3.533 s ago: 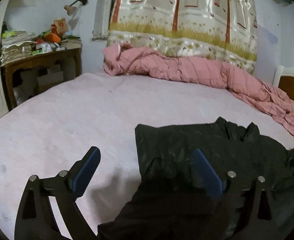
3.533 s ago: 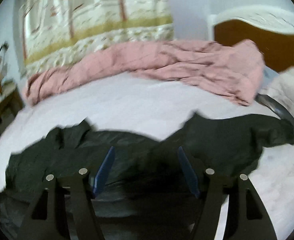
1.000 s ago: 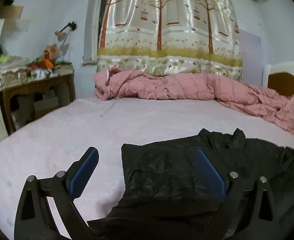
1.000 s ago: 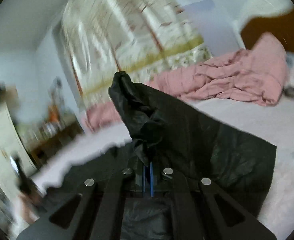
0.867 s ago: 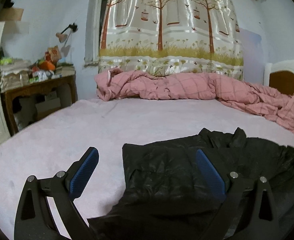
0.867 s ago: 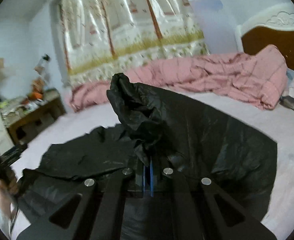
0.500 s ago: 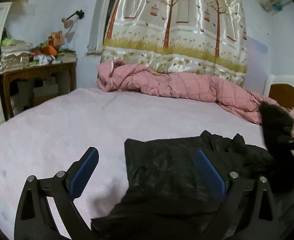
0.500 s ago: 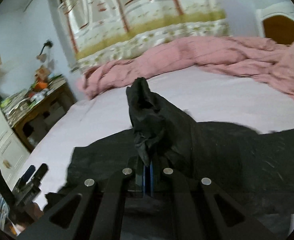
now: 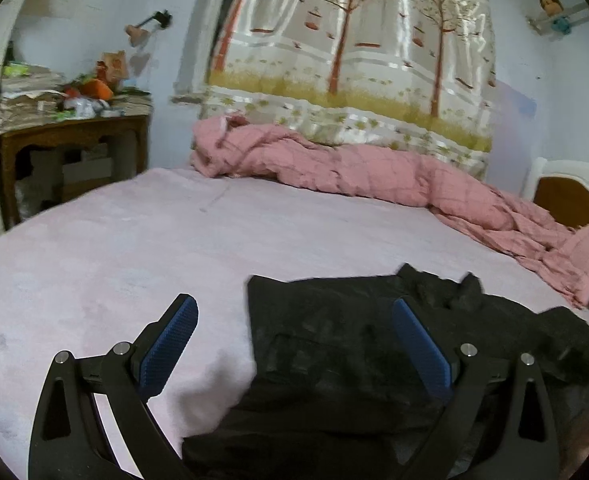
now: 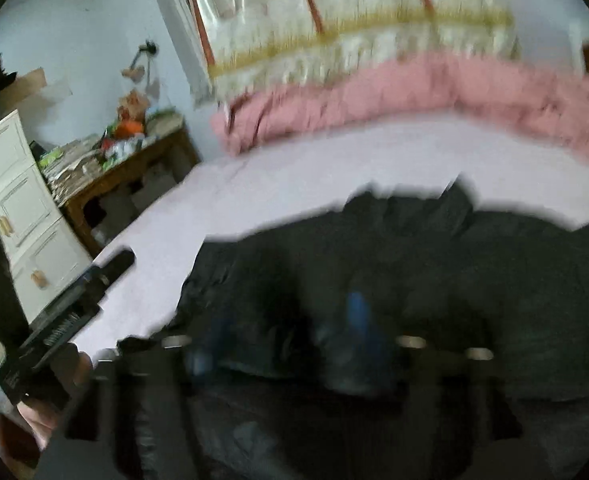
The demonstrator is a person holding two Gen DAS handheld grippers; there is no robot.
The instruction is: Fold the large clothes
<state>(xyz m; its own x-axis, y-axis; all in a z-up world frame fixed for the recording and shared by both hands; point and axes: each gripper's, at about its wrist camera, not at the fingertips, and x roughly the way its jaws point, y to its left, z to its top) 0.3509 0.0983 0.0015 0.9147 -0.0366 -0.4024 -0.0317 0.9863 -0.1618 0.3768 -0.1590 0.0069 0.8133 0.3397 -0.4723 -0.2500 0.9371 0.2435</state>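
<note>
One black jacket (image 9: 358, 336) lies flat on one big bed (image 9: 142, 256) with a pale pink cover. There are two claws, one in each hand. The left claw (image 9: 294, 344) is spread wide, with nothing pinched. Its two blue pads (image 9: 168, 344) sit low over the bed: the left pad is over the bare pink cover, and the right pad is over the black cloth. The near left corner of the jacket lies between them. The right claw (image 10: 282, 340) is very blurry in its own view. Its two blue pads (image 10: 360, 312) stand apart, and its jaws have just been opening. The black jacket (image 10: 414, 280) lies under and in front of them, but the blur hides whether any cloth is between the pads. One rumpled pink blanket (image 9: 374, 172) lies in a long heap at the far edge of the bed. Behind it hangs one shiny curtain (image 9: 354, 48) with trees on it. One brown wooden worktop (image 9: 70, 136) stands to the left of the bed, piled with papers and small things. One lamp (image 9: 146, 28) sticks out from the wall above it. One brown headboard (image 9: 574, 204) shows at the right. In the right claw's view, one white cabinet (image 10: 18, 204) stands at the left.
</note>
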